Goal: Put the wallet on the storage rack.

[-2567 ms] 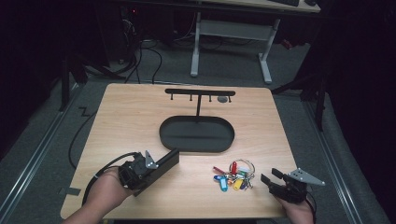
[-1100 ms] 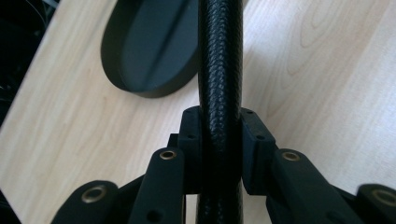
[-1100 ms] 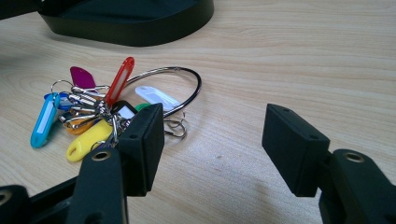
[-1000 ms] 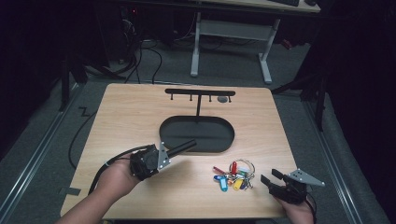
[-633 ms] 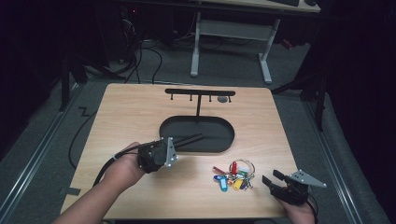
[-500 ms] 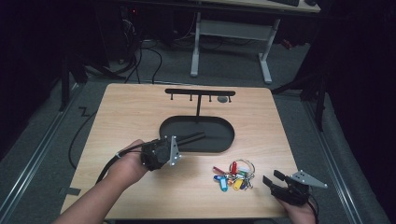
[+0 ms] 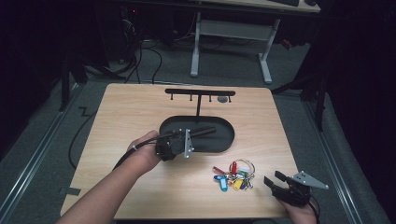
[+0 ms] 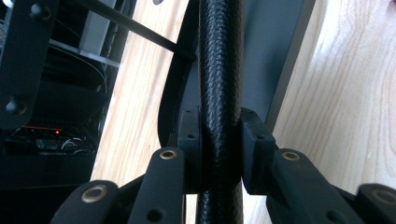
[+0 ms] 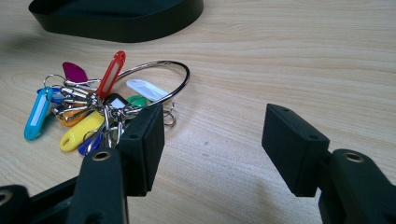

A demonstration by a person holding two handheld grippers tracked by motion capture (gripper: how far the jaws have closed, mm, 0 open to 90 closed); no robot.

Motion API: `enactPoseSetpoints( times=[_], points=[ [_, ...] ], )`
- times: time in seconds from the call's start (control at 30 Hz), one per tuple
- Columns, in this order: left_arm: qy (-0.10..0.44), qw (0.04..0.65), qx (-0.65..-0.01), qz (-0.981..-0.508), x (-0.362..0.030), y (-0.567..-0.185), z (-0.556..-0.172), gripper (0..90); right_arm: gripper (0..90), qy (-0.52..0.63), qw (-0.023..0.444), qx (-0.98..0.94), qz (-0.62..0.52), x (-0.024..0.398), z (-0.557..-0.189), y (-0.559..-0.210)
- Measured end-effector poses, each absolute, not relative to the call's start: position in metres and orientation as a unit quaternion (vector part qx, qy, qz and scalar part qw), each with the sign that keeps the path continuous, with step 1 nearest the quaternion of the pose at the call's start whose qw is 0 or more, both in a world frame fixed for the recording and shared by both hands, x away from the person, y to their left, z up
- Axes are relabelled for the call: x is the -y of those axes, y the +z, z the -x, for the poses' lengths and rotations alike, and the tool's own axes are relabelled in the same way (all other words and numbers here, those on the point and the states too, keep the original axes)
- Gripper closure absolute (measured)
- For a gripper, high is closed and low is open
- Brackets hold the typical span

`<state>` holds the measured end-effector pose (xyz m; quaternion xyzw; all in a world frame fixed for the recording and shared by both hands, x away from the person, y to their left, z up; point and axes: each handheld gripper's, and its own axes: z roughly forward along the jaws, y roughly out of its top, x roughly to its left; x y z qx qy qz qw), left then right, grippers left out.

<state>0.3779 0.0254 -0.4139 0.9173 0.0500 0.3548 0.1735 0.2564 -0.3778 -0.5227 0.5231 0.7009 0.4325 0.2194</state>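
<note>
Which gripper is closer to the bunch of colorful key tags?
Right. The right gripper sits just beside the key tags, fingers open and not touching them. The left gripper is farther off over the black tray, clamped on a black rod.

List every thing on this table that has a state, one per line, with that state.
Left gripper: fingers shut on the black textured rod, held over the black tray.
Right gripper: open, nothing between its fingers, resting near the table's front edge.
Key ring: lying flat on the table, coloured tags bunched, untouched.
Hook stand: upright, hooks bare.
</note>
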Motion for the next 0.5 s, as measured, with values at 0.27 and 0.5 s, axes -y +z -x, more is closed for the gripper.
enactPoseSetpoints(
  times=[0.27,0.5],
  points=[
    [0.362,0.163,-0.035,-0.917,-0.016,-0.421,-0.381,73.7,39.5,0.432,0.220,-0.699,-0.526,0.380,-0.254,-0.523],
    [0.374,0.156,-0.017,-0.914,-0.009,-0.428,-0.390,73.7,39.5,0.430,0.222,-0.698,-0.528,0.381,-0.252,-0.524]
  ],
)
